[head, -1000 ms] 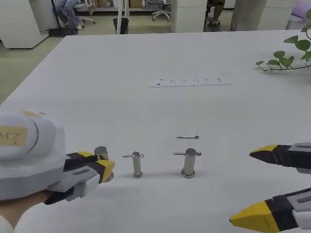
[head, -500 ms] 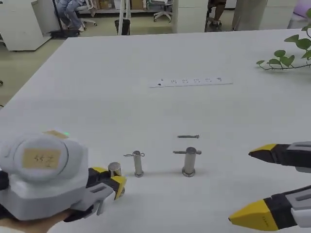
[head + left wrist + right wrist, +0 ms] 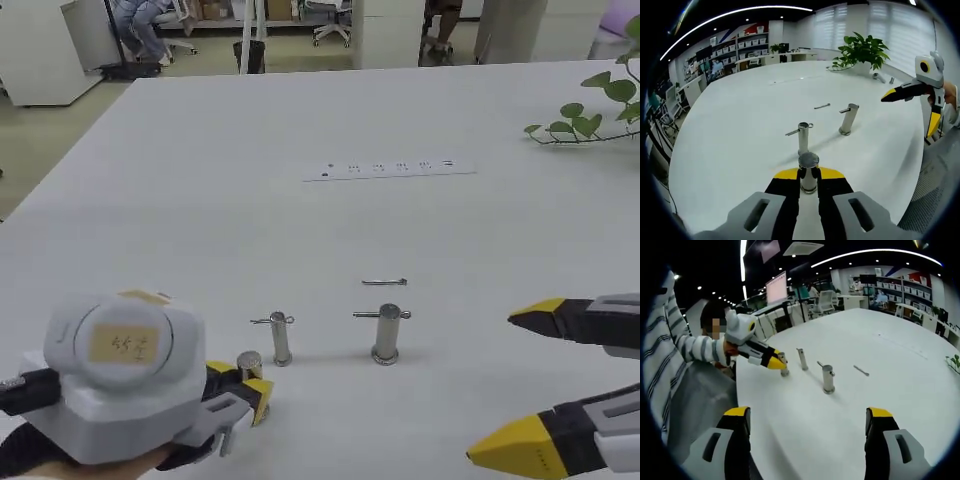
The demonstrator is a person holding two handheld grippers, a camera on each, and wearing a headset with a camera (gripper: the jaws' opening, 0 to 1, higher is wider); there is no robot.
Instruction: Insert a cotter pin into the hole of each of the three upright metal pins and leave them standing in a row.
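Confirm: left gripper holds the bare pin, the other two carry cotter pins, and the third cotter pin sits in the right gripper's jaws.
No: the third cotter pin lies loose on the table; the right gripper is open and empty, as the head view shows. The left gripper does hold the bare pin.

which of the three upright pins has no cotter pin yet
The leftmost pin, gripped in the left tool: its top is bare, while the middle pin and right pin each carry a cotter pin.

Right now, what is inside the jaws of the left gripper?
One upright metal pin, its flat head standing above the jaws of the left gripper. The jaws cover the sides of its shaft.
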